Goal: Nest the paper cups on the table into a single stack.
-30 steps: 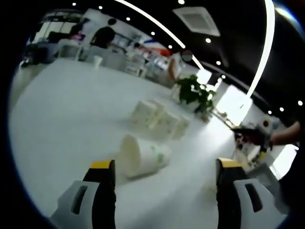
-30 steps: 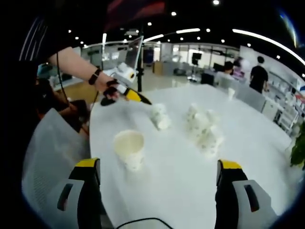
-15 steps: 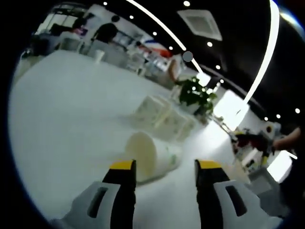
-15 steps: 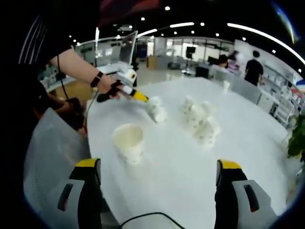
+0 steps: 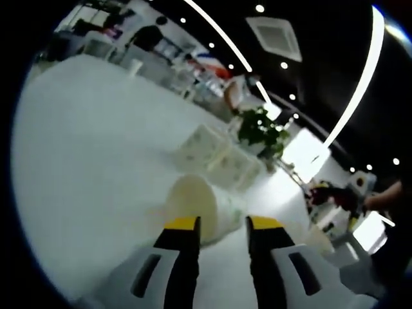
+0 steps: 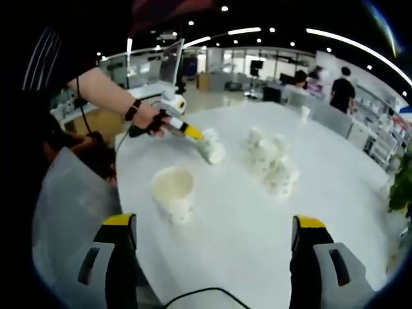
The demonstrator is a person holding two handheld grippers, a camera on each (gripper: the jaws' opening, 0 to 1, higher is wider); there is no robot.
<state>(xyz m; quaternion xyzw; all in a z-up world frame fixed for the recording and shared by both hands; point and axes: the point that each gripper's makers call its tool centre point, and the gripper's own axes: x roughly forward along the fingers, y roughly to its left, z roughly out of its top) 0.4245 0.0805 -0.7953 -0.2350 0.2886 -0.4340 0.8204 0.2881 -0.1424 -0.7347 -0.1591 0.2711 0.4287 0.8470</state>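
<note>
A white paper cup (image 5: pixel 205 207) lies on its side on the white table (image 5: pixel 84 161), mouth toward me, right at the tips of my left gripper (image 5: pixel 223 224). Its jaws stand close together with a narrow gap. In the right gripper view that same gripper (image 6: pixel 187 131) touches the lying cup (image 6: pixel 212 152). An upright cup (image 6: pixel 172 192) stands ahead of my right gripper (image 6: pixel 214 222), whose jaws are wide open and hold nothing. Several more cups (image 6: pixel 270 161) lie clustered mid-table, also seen as the cup cluster (image 5: pixel 219 158).
A lone cup (image 6: pixel 304 114) stands at the table's far edge. A green plant (image 5: pixel 261 129) sits beyond the cluster. A grey chair (image 6: pixel 61 212) is by the near table edge. People stand in the background.
My left gripper's jaws have narrowed from wide apart to a small gap and have come up to the lying cup. The right gripper has stayed open and nearly still.
</note>
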